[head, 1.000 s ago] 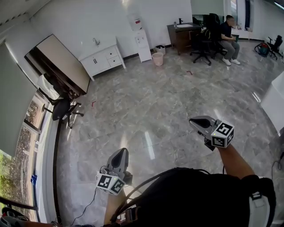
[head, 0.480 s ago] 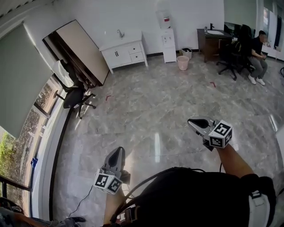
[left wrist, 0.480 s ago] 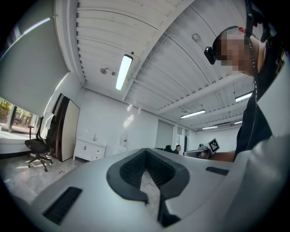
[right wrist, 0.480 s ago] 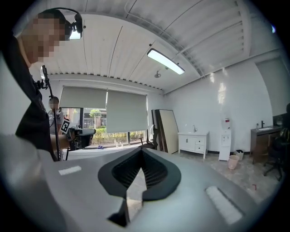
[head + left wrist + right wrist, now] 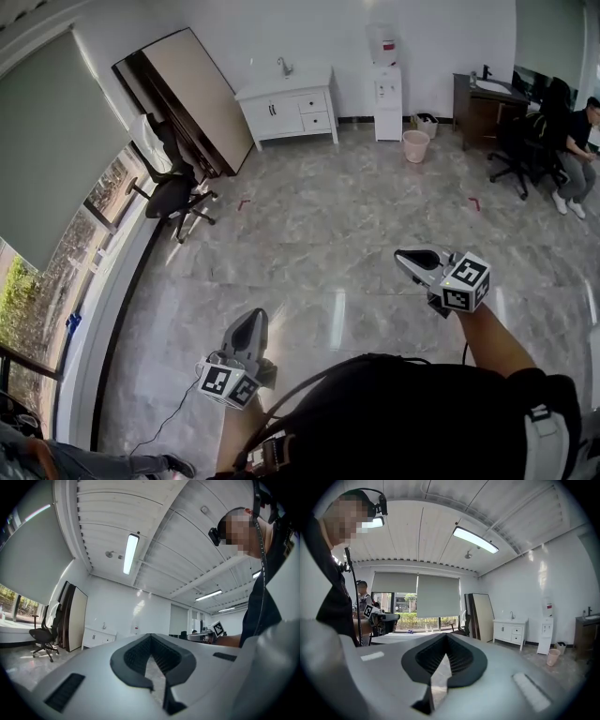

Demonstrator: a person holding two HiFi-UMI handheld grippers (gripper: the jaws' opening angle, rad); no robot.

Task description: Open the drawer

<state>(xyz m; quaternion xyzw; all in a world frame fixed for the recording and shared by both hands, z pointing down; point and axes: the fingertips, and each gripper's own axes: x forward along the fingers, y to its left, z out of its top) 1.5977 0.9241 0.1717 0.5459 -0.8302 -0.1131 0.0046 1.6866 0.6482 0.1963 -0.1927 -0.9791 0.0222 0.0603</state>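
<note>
In the head view, the left gripper [image 5: 249, 330] and the right gripper [image 5: 418, 260] are held out over the marble floor [image 5: 319, 234], both clenched shut and empty. The drawer [image 5: 313, 103] is set in the white sink cabinet [image 5: 281, 92] against the far wall, well apart from both. A broad stretch of open floor is left between grippers and cabinet, and the room is bounded at the left edge by a window [image 5: 56, 272]. A black office chair [image 5: 173, 192] and a leaning board [image 5: 192, 94] are seen left of the cabinet, a water dispenser [image 5: 385, 66] and a pink bin [image 5: 415, 145] to its right (all of them off to the sides of the open stretch). In the left gripper view, the jaws are seen pressed together with nothing between them, and the cabinet is shown small and far off at the left. In the right gripper view, the jaws are likewise closed on nothing, and the cabinet with its drawers is found far off at the right, across bare floor.
</note>
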